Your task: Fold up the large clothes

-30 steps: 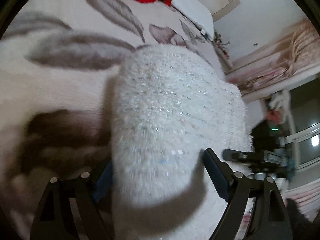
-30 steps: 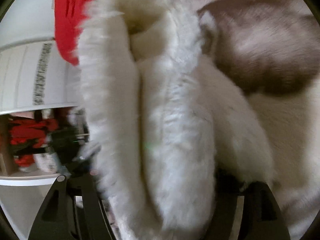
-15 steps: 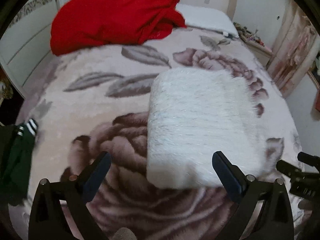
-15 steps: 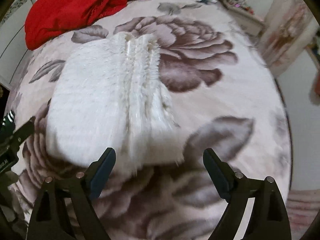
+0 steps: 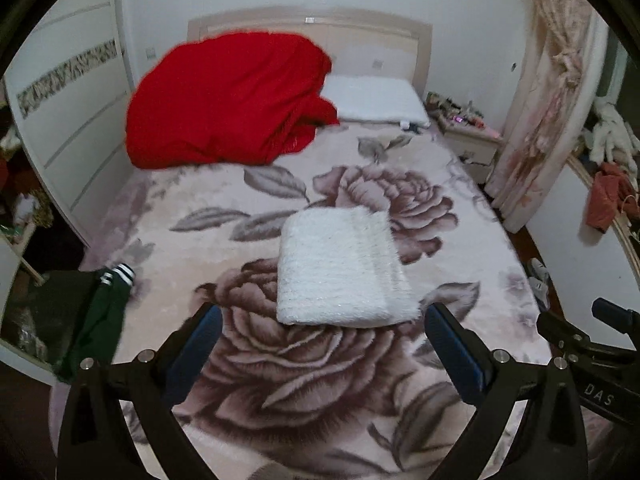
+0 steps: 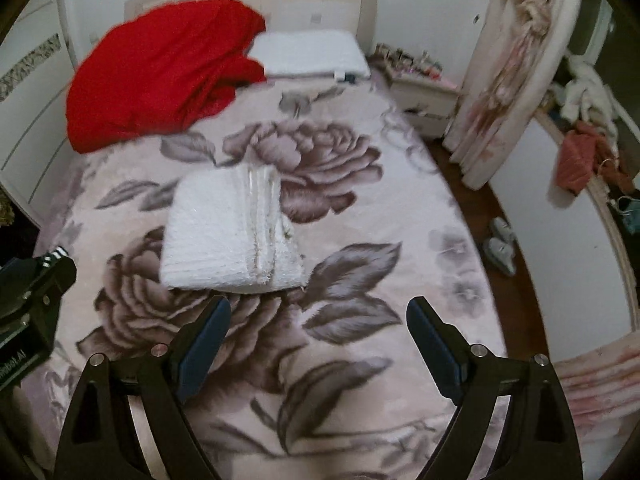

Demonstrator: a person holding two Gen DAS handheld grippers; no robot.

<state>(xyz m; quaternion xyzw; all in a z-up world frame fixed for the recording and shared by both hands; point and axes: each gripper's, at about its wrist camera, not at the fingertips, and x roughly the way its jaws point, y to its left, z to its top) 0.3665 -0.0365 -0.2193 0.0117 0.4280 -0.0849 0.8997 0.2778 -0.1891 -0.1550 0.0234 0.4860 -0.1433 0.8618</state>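
Plush rose-patterned bed (image 5: 328,392) carries my fluffy white sweater (image 5: 340,268), folded rectangular, lying beyond both wide, empty hand-held grippers: left (image 5: 320,344), right (image 6: 318,340).

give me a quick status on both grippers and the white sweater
Left gripper and right gripper open, jaws empty. White sweater folded flat on floral bedspread. Nothing in the way.
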